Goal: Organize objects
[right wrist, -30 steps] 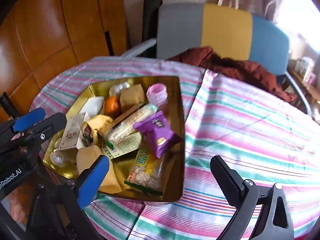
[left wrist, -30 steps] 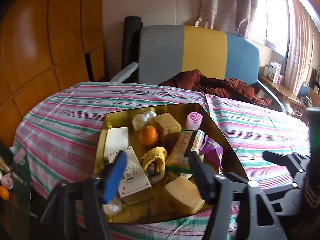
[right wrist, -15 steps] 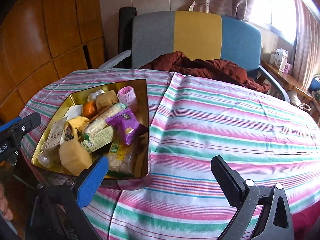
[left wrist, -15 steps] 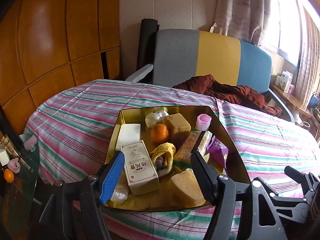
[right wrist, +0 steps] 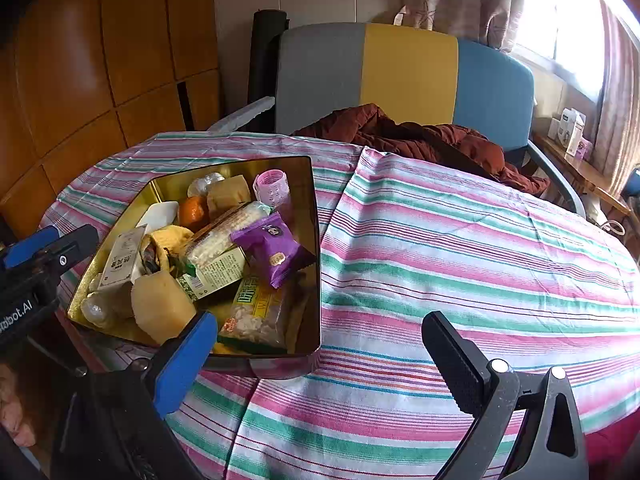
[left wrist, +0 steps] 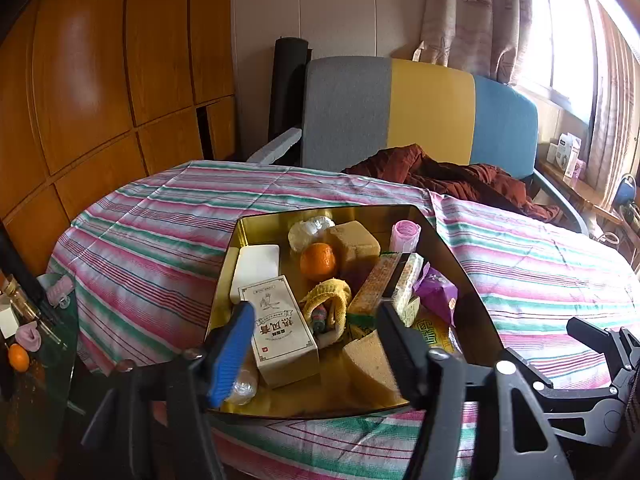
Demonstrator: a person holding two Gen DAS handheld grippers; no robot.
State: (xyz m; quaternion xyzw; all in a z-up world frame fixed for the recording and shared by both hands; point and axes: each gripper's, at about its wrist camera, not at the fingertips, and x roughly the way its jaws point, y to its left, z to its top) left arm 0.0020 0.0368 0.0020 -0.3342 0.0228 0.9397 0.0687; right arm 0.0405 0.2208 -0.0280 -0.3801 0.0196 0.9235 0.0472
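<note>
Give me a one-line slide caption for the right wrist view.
Open right gripper hovers over striped tablecloth beside gold tin packed with snacks and an orange.

Pink-green-white striped tablecloth [right wrist: 440, 240], gold tin [right wrist: 316, 240], purple packet [right wrist: 272, 252], orange fruit [left wrist: 318, 261].

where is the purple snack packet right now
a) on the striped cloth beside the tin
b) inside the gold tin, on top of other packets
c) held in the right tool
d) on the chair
b) The purple snack packet lies inside the gold tin, resting on other packets, and both tools are open and empty.
</note>
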